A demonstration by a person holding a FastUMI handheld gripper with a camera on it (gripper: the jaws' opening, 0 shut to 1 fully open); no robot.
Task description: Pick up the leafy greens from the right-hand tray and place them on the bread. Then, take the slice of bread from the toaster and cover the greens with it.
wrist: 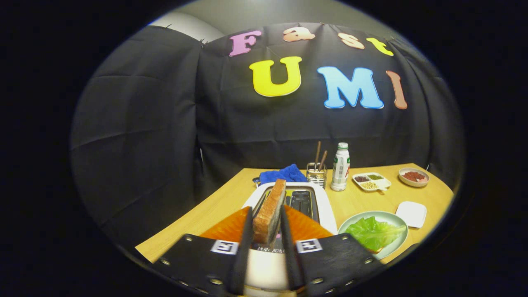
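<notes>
The gripper [267, 231] clamps the bread slice [270, 212] edge-up between both fingers, above the toaster [326, 206]. Greens [373, 233] lie on the plate [394, 218] to the right, so this looks like the covering step: carry the slice over, lay it flat on them

Nothing legible on the table items. Bottle [340, 167]: label print too small to read. Gripper [267, 212]: a square black-and-white coded marker [225, 246] on each finger mount, no characters made out. Fingers pinch the bread slice [273, 200] over the toaster [326, 206].
</notes>
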